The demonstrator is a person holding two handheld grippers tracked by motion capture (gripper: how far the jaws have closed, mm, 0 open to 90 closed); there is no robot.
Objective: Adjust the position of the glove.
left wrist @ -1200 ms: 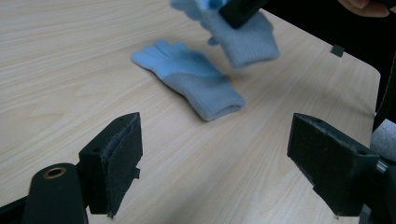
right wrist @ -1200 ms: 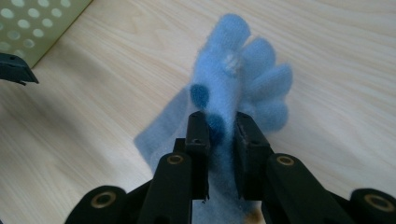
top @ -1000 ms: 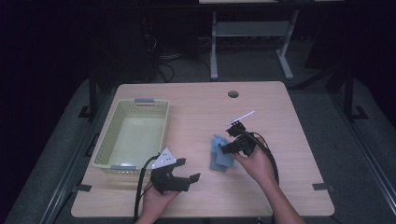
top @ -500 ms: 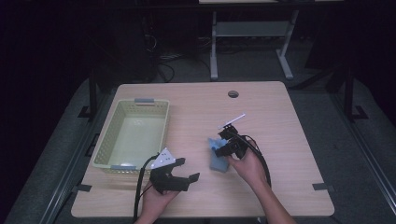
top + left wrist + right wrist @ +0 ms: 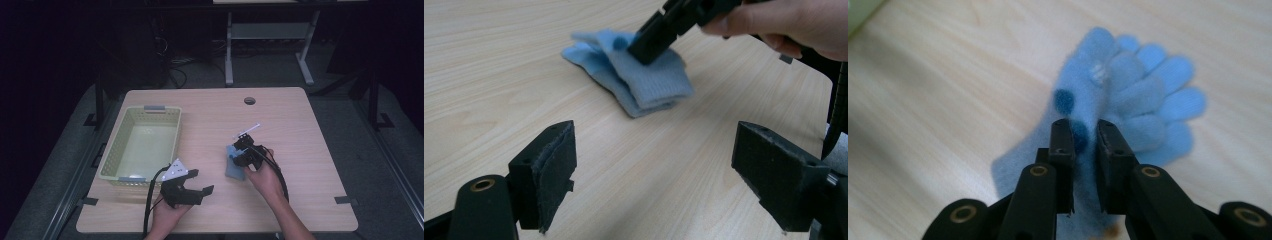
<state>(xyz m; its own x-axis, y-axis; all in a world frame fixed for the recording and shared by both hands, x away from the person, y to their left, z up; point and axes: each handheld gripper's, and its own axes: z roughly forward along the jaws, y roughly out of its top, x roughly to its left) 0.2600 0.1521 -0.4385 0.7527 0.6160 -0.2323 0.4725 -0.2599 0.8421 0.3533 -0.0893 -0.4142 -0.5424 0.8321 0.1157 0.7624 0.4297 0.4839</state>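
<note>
Here my right claw (image 5: 1083, 137) is down on the blue gloves (image 5: 1128, 100), its jaws nearly together with a fold of the cloth pinched between them, so I judge it clamped on the gloves. They lie as a flat stack on the table (image 5: 300, 115), right of the middle and toward the near edge, well apart from the basket (image 5: 112, 162) at the left. From this claw the fingers of the gloves point away and the cuff end runs back under my jaws, so the long axis lies along my reach. My left claw (image 5: 189, 187) hangs near the table's near edge with its jaws wide apart and nothing in them; the gloves lie to its far right. The right hand is plainly the nearer one, and any carry to the basket would go leftward across the table.
</note>
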